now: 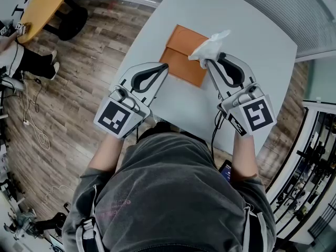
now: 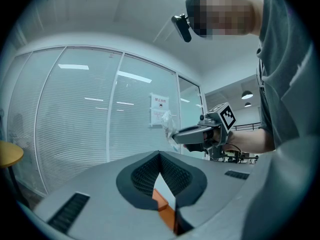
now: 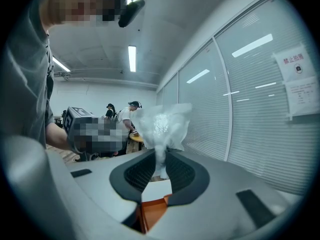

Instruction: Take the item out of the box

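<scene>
A flat orange box (image 1: 181,56) lies on the grey-white table (image 1: 252,41). My right gripper (image 1: 206,61) is shut on a crumpled white plastic bag (image 1: 210,46), holding it above the box's right edge. In the right gripper view the bag (image 3: 161,126) rises from between the pads, with the box (image 3: 152,211) below. My left gripper (image 1: 165,66) is shut with nothing between its tips, which sit at the box's left edge. The left gripper view shows its tips (image 2: 160,156) closed, the box (image 2: 162,204) beneath, and the right gripper (image 2: 176,134) with the bag (image 2: 167,120) beyond.
A wooden floor with cables lies left of the table. A round wooden table (image 1: 42,4) stands at the far left, with people (image 3: 125,116) beside it. Glass walls with blinds run behind the table. Metal shelving (image 1: 315,161) stands at the right.
</scene>
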`<state>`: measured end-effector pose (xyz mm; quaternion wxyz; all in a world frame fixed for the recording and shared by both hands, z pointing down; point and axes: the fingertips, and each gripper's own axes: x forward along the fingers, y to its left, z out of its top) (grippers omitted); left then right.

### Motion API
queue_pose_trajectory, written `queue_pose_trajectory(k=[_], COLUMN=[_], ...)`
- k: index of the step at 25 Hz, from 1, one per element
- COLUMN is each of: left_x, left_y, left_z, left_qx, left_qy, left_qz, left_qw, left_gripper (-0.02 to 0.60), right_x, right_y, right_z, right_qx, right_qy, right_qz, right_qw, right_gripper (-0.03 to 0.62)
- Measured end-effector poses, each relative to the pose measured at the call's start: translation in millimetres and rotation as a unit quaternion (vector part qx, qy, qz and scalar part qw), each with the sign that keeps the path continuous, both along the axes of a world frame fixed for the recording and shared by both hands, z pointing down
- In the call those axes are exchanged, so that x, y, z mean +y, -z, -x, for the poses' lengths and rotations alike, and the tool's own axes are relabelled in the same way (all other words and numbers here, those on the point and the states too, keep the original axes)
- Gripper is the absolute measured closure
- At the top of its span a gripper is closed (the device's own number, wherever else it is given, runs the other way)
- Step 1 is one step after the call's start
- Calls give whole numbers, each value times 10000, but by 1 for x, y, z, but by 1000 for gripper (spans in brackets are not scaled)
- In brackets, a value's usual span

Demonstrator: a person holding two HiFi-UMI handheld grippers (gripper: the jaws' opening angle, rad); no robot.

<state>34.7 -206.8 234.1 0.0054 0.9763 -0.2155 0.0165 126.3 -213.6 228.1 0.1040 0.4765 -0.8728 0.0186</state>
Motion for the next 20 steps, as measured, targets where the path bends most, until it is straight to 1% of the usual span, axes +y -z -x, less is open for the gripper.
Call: queue_pose_trajectory(k=[20], left_x=[-1], left_y=[-1], left_z=[-2], left_qx=[-5], left_qy=[-4], left_qz=[6], left_qw=[10000], left_gripper=[571], right_x=[-1], right_y=[-3], right_z=[-2], right_qx=[-82], right_qy=[15], right_qz=[55], right_qw=[10000], right_gripper=[528])
